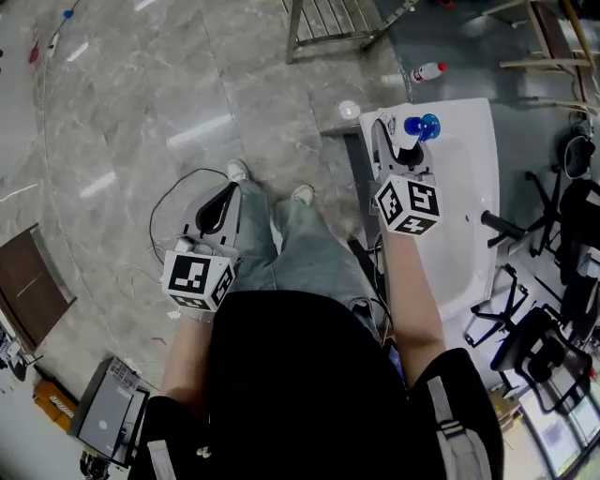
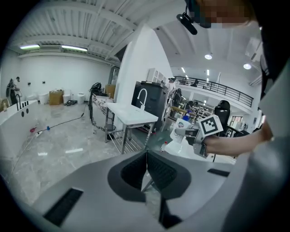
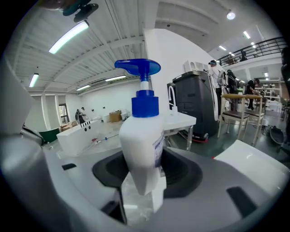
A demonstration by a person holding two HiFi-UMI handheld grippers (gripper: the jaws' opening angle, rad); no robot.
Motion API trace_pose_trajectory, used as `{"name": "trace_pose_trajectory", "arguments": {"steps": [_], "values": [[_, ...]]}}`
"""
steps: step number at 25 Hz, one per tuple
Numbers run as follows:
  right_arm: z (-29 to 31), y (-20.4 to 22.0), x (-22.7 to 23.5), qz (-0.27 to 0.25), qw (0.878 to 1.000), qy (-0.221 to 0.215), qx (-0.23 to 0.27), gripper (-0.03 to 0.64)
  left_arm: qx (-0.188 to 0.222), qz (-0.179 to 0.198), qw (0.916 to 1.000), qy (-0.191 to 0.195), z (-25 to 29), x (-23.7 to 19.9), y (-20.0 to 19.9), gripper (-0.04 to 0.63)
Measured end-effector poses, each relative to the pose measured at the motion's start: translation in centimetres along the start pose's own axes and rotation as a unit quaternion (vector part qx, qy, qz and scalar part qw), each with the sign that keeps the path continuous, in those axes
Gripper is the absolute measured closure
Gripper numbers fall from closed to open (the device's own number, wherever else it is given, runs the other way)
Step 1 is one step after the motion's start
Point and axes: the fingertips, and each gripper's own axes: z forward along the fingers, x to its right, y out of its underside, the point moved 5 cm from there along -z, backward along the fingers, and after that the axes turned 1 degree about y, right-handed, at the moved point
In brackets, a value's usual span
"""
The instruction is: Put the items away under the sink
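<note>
A white pump bottle [image 3: 140, 140] with a blue pump head [image 1: 422, 125] stands upright between the jaws of my right gripper [image 3: 142, 183], which is shut on its lower body. In the head view my right gripper [image 1: 403, 155] holds the bottle over the near corner of the white sink top [image 1: 469, 216]. My left gripper [image 1: 223, 199] hangs at the person's left side above the floor, its jaws shut with nothing between them. In the left gripper view the shut left gripper [image 2: 146, 170] points towards the right gripper's marker cube [image 2: 211, 127] and the bottle [image 2: 182, 126].
A small white bottle with a red cap [image 1: 428, 71] lies on the floor beyond the sink. A metal-legged white table [image 2: 129, 115] stands further off, its frame [image 1: 328, 23] at the top of the head view. Black chairs [image 1: 544, 347] crowd the right. A cable [image 1: 164, 202] loops on the floor.
</note>
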Motion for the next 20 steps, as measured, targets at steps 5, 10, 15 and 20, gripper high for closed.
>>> {"name": "trace_pose_trajectory", "arguments": {"steps": [5, 10, 15, 20], "values": [[1.2, 0.9, -5.1, -0.013, 0.999, -0.039, -0.01, 0.407, 0.002, -0.015, 0.9998, -0.008, -1.4, -3.0, 1.2, 0.572], [1.9, 3.7, -9.3, -0.012, 0.998, -0.057, -0.029, 0.407, -0.006, -0.014, 0.9999, -0.002, -2.1, -6.5, 2.6, 0.572], [2.8, 8.2, -12.5, -0.001, 0.997, -0.058, -0.053, 0.407, -0.027, -0.018, 0.9993, 0.017, -1.4, -9.7, 5.9, 0.572], [3.5, 13.0, -14.5, 0.007, 0.996, -0.059, -0.073, 0.407, -0.045, -0.022, 0.998, 0.038, 0.5, -12.0, 9.0, 0.572]]}}
